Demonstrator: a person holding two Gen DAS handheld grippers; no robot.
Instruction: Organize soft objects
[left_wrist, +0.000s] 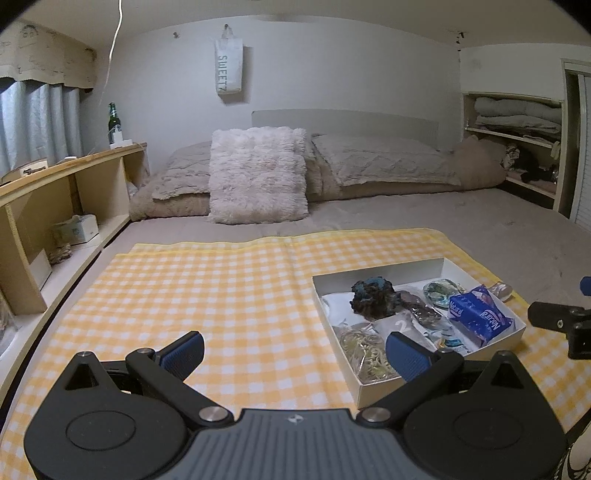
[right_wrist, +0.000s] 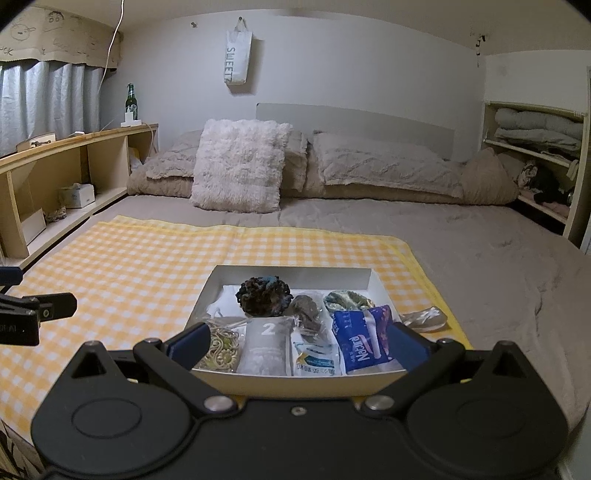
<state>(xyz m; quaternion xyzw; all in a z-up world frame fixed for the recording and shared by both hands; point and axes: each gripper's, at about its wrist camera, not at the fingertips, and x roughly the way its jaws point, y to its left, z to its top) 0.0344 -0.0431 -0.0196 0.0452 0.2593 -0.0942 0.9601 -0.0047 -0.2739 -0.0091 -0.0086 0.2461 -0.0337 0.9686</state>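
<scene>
**Two empty claws poised over a full box of soft things on a bed**

Seen along the right claw (right_wrist: 295, 341): fingers spread wide, nothing between them, hovering just short of the near wall of a shallow white box (right_wrist: 295, 382). Box resting on a yellow checked cloth (right_wrist: 129, 266) spread over the bed (right_wrist: 480, 258), probably to mark out a flat working area on soft bedding.

Inside the box, packed close: dark woolly pompom (right_wrist: 264, 295) at 12 o'clock, blue tissue pack (right_wrist: 360, 343) at 4 o'clock, white pouch marked "2" (right_wrist: 267, 347) at 6 o'clock, yellowish lacy bundle (right_wrist: 221, 347) at 8 o'clock. One clear wrapped item (right_wrist: 424, 317) lying outside, just beside the right wall, likely not yet sorted.

Left claw (left_wrist: 295, 350) also wide apart and empty, held over bare cloth at 9 o'clock from the box, seemingly waiting clear of the right one's reach. Fluffy pillow (right_wrist: 238, 166) far behind, at the headboard.
</scene>
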